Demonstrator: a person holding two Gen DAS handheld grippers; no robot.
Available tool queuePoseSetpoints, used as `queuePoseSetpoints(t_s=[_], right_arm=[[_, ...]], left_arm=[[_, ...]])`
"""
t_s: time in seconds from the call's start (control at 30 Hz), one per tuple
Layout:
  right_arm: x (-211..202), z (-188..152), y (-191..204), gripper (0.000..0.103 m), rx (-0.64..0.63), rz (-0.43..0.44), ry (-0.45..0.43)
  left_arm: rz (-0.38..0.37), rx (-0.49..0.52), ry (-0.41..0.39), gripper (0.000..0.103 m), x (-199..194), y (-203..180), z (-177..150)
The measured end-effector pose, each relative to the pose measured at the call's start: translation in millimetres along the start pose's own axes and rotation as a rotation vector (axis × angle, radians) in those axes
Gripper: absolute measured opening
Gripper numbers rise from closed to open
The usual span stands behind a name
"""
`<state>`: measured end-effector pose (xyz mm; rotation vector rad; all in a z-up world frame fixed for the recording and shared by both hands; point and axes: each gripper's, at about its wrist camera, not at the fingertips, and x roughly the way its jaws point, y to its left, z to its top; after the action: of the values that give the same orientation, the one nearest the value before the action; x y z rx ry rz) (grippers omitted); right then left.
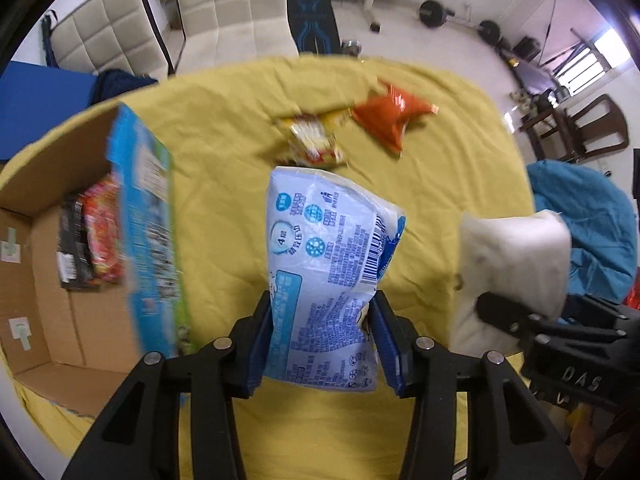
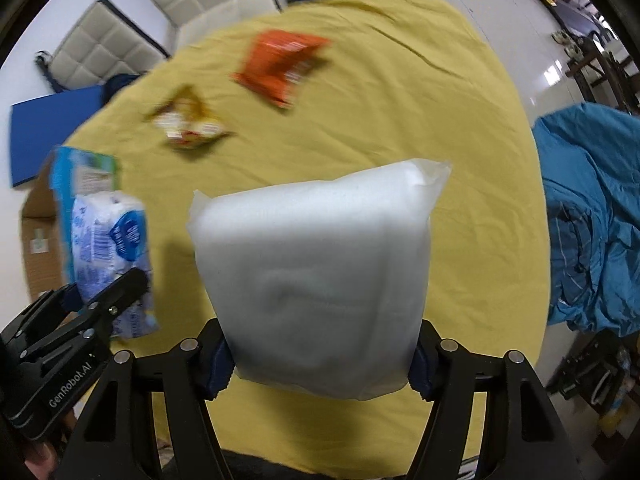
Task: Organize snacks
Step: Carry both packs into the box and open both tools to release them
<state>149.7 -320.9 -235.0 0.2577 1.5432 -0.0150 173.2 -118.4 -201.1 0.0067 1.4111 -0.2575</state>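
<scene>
Your left gripper (image 1: 322, 344) has its jaws clamped on the lower part of a pale blue printed packet (image 1: 326, 264), gripping it from both sides; the packet stands up from the jaws above the yellow-covered surface (image 1: 224, 168), barcode side toward the camera. Your right gripper (image 2: 320, 364) has its jaws clenched on a plain white packet (image 2: 316, 276), which rises from the jaws and fills the middle of the right wrist view, lifted clear of the cloth. From the right wrist view the two packets are side by side and apart, the blue one on the left.

Just left of the blue packet is an open cardboard box (image 1: 44, 280) with a blue printed flap (image 1: 150, 232) standing up on its near side. Inside, against the far wall, lie a red snack pack (image 1: 102, 232) and a dark one (image 1: 72, 248), touching each other.

Farther across the cloth, a yellow snack bag (image 1: 314, 140) and an orange snack bag (image 1: 390, 116) lie flat, close together near the far edge; both are blurred, so their print cannot be read.

To the right of the surface is a heap of teal fabric (image 2: 592, 216). Beyond the far edge stand pale cushioned chairs (image 1: 224, 8) on a white floor, with gym weights (image 1: 460, 20) farther off.
</scene>
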Motion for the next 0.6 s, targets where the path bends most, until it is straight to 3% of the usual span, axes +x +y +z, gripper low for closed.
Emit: queuePoseSetpoints(t_s=[0.3,0.6], right_arm=[[-52.9,-22.7,109.1,0.07,-0.108,0.084,-0.079],[-48.7,-36.7,237.9,0.07,-0.232,0.142,-0.062]], left_arm=[[-0.045,-0.074,-0.119,0.044,-87.6,108.6,-8.9],[0.044,-0.193,-0.144,0.044,-113.0,238.3,-25.7]])
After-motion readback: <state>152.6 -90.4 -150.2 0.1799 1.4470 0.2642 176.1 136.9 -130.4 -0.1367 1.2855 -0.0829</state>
